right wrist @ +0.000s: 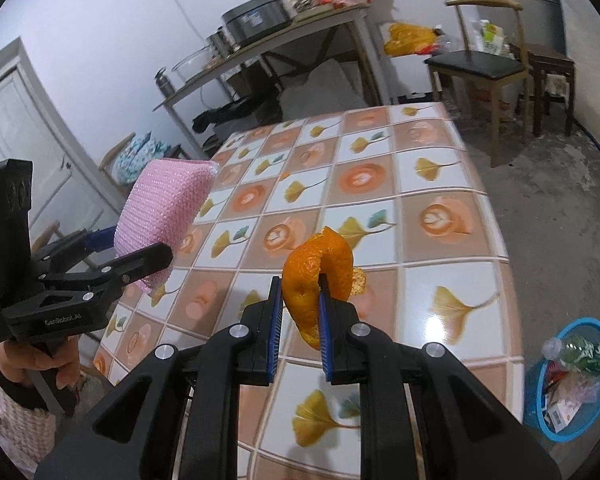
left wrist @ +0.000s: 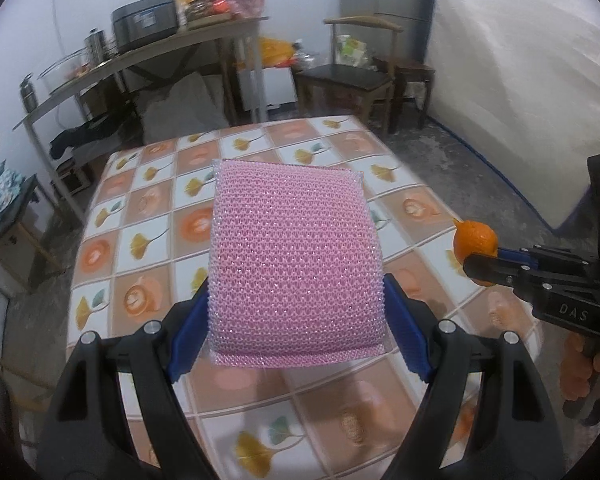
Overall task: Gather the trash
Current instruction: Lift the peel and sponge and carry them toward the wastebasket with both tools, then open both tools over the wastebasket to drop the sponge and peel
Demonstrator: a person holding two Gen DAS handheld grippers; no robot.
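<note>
Pink mesh sponge [left wrist: 294, 264] clamped between the blue pads of the left gripper [left wrist: 296, 320], jaws set wide around its sides, long axis running straight out along the fingers and away from the camera. Held up off the table [left wrist: 140, 208], clear of the tiled orange-and-ginkgo cloth, nothing else lying on that cloth within sight.

Orange peel [right wrist: 316, 276] pinched in the right gripper [right wrist: 300, 312], jaws nearly together on the curled rind, which stood upright between the pads with a loose flap hanging at its far side. Also lifted clear of the tabletop. Seen from the left wrist, the same peel showed at the far right, just beyond the black fingertips.

Blue basket [right wrist: 540, 412] on the floor, low and to the right past the near right corner of the table, already holding a plastic bottle [right wrist: 576, 350] and scraps of packaging. Lay well below both loads. Right hand judged the nearer one, basket on its own side; left hand farther, with the whole table width to cross. Next move likely a swing rightward and down, peel first.
</note>
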